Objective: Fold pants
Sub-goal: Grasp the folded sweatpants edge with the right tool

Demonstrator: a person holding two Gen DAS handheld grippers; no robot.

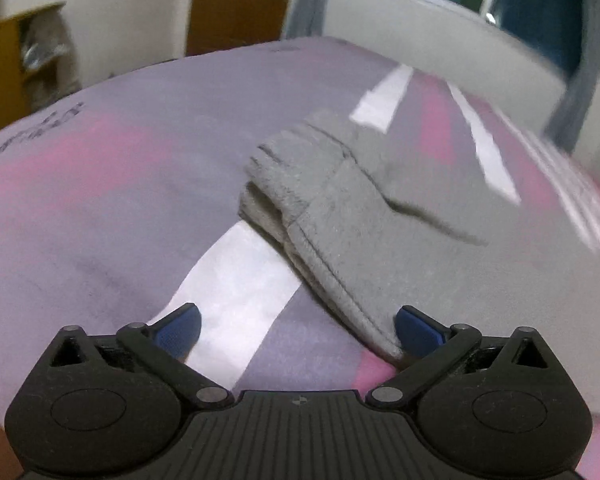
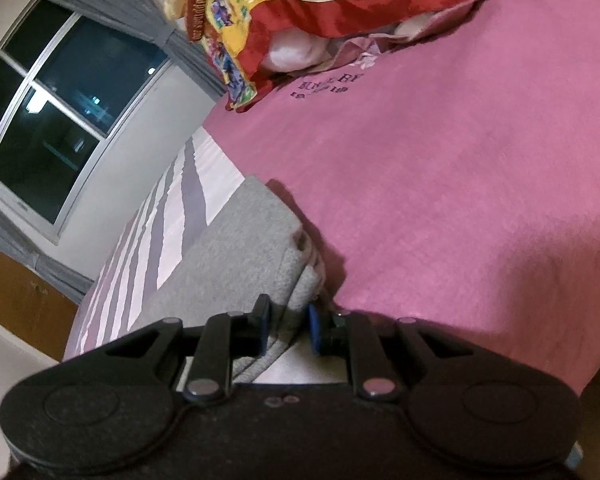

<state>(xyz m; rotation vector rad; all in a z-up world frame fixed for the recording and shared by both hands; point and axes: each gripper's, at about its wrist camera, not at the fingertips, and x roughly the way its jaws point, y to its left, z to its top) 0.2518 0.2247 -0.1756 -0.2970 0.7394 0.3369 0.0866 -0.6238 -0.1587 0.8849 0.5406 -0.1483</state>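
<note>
From the left wrist, the left gripper (image 1: 298, 330) is seen wide open and empty; the folded grey pants (image 1: 364, 216) are laid on the striped bedspread (image 1: 100, 200), stretching ahead and rightward.

From the right wrist, the right gripper (image 2: 287, 330) is seen nearly closed around the pants' near edge (image 2: 240, 248).

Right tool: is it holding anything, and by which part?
The right tool has the folded edge of the grey pants between its pads. The left tool is open, holding nothing.
</note>
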